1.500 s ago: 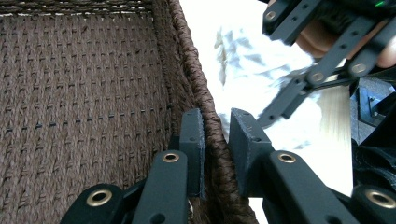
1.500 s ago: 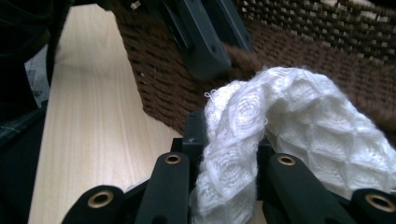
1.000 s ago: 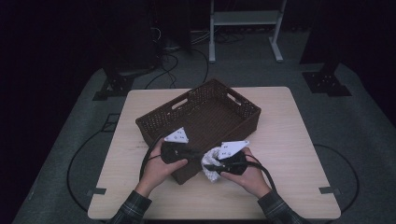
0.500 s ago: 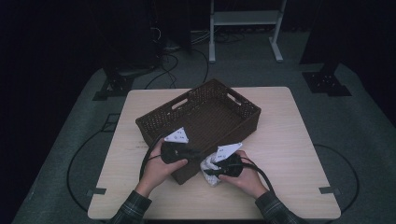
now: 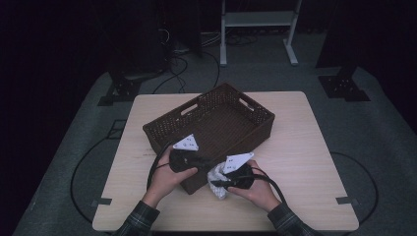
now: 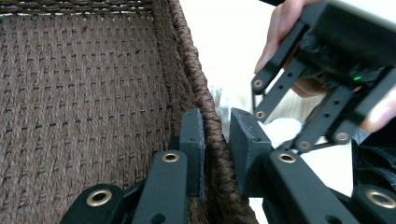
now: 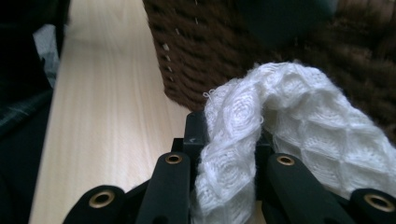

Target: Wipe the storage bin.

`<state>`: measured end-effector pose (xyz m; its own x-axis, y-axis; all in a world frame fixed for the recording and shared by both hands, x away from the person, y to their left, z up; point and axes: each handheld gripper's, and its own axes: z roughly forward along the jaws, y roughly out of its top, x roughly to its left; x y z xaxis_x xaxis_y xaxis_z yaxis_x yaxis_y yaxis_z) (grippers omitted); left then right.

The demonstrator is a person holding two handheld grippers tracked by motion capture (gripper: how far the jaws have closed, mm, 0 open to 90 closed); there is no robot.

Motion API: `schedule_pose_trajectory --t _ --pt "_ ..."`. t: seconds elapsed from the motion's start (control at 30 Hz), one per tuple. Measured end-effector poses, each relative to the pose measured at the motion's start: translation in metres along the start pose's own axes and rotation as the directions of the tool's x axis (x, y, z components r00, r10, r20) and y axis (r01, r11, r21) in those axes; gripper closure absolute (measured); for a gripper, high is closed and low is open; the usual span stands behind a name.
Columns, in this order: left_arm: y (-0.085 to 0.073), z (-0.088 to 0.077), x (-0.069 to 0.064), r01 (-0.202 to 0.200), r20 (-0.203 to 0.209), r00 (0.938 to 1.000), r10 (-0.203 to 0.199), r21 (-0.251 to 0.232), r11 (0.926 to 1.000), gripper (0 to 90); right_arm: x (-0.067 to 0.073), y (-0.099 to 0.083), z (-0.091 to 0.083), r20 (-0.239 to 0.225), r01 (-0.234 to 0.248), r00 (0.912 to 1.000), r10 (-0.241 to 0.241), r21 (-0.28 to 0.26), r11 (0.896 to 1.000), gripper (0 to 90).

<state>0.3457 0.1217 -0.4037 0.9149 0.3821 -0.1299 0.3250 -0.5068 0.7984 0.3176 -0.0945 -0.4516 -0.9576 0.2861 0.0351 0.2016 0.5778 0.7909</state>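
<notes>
Right gripper (image 7: 224,140) is clamped on a bunched white knit cloth (image 7: 280,135); the right gripper view shows the fabric pinched between both pads and draping right, just in front of the basket's near wall. Left gripper (image 6: 215,149) is closed on the brown wicker basket's rim (image 6: 205,107), one pad inside, one outside. Change over the last second: in the high view the right hand (image 5: 258,189) and cloth (image 5: 216,177) have slid slightly nearer and lower against the basket's near-right corner, and the grey plate (image 5: 237,161) on that gripper has tipped; the left hand (image 5: 169,172) hasn't shifted and the basket (image 5: 216,125) sits where it was. My read: basket is being steadied while the cloth is readied for a lift over the near wall; nothing is inside yet, so the placing step isn't done. View differences: the high view gives the layout, basket mid-table, cloth on the tabletop touching its near side, but not the jaw contact. The left gripper view shows the rim pinch, the bare woven floor and the right gripper beyond; the right gripper view confirms the cloth grip.
</notes>
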Motion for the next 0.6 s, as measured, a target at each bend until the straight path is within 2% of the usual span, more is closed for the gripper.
schedule_pose_trajectory --t 0.3,0.6 --pt "0.000 0.000 0.000 0.005 0.001 1.0000 -0.005 -0.001 1.0000 74.9 0.013 0.015 -0.011 -0.016 0.035 0.9992 -0.037 -0.075 0.997 76.2" --pt "0.000 0.000 0.000 -0.002 -0.001 1.0000 0.002 0.007 1.0000 74.9 0.012 0.015 -0.007 -0.012 0.039 0.9991 -0.040 -0.065 0.997 76.3"
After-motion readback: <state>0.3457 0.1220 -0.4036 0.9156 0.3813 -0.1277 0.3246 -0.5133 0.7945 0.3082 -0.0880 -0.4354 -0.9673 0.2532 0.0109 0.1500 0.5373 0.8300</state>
